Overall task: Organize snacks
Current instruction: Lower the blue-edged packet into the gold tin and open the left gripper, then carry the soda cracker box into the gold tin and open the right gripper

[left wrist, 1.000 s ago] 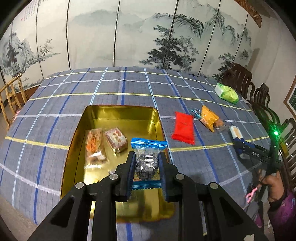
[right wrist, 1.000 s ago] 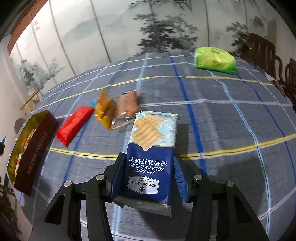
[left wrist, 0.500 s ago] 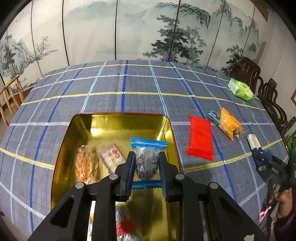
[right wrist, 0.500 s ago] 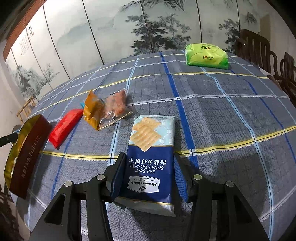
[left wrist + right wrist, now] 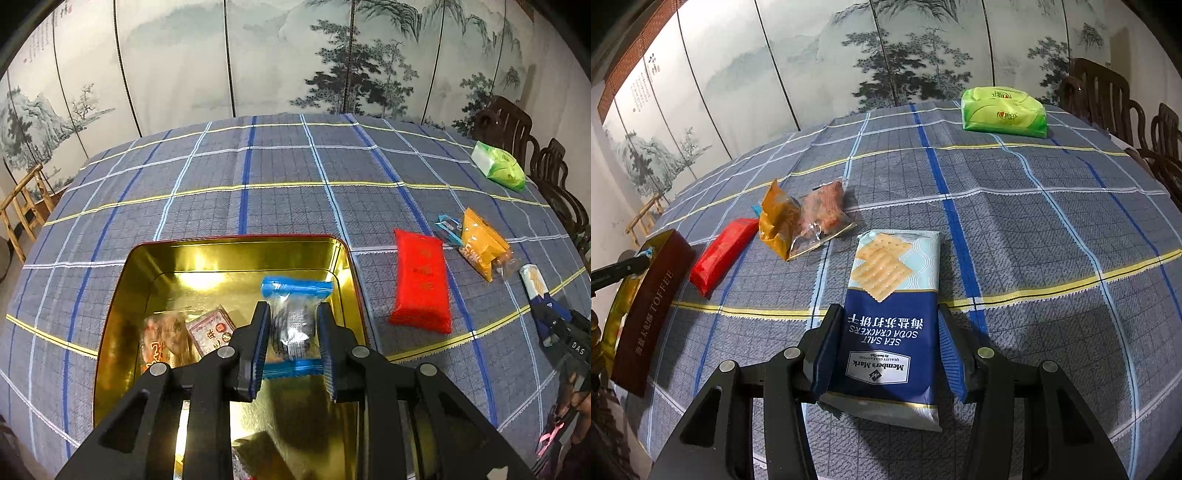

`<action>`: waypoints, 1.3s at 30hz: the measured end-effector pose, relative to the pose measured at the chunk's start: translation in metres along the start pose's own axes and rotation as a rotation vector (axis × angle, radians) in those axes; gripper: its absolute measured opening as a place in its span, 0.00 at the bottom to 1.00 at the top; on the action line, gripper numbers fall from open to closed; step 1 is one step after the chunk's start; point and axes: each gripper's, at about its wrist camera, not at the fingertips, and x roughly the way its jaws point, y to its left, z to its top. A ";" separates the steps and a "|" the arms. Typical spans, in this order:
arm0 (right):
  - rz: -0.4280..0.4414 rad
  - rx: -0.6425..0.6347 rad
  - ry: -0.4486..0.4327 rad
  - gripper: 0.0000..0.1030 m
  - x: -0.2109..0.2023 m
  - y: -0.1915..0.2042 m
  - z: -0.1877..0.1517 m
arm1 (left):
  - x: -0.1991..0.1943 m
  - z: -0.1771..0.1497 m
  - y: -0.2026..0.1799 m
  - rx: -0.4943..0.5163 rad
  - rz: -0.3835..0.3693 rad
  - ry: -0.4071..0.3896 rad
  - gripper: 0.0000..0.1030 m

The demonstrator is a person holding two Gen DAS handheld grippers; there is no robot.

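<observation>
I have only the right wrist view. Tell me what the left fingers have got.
Observer: The left gripper is shut on a clear cookie packet with blue ends, held over the inside of the gold tin.
Operator: Report what's already in that tin.
Observer: Two wrapped snacks lie side by side on its floor, left of the fingers: an orange-printed packet and a red-and-white packet.
</observation>
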 end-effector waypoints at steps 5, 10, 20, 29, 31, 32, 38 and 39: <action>0.000 0.000 0.000 0.49 0.000 0.000 0.000 | -0.002 0.002 -0.002 0.003 0.002 -0.012 0.23; 0.000 0.000 0.000 0.49 0.000 0.000 0.000 | -0.006 0.002 -0.006 0.016 0.019 -0.021 0.33; 0.005 0.002 0.007 0.49 -0.002 0.002 -0.002 | -0.049 -0.016 -0.022 0.054 0.125 -0.089 0.52; 0.103 0.016 0.036 0.49 -0.021 0.020 -0.016 | -0.085 -0.039 -0.032 0.039 0.144 -0.121 0.60; 0.125 0.011 0.040 0.49 -0.025 0.027 -0.019 | -0.089 -0.043 -0.035 0.041 0.144 -0.117 0.61; 0.137 0.007 0.044 0.49 -0.027 0.031 -0.020 | -0.090 -0.045 -0.036 0.041 0.147 -0.113 0.61; 0.209 -0.003 0.055 0.49 -0.039 0.055 -0.024 | -0.096 -0.054 -0.035 0.033 0.153 -0.102 0.66; 0.216 -0.009 0.056 0.49 -0.040 0.058 -0.024 | -0.097 -0.055 -0.034 0.032 0.155 -0.103 0.66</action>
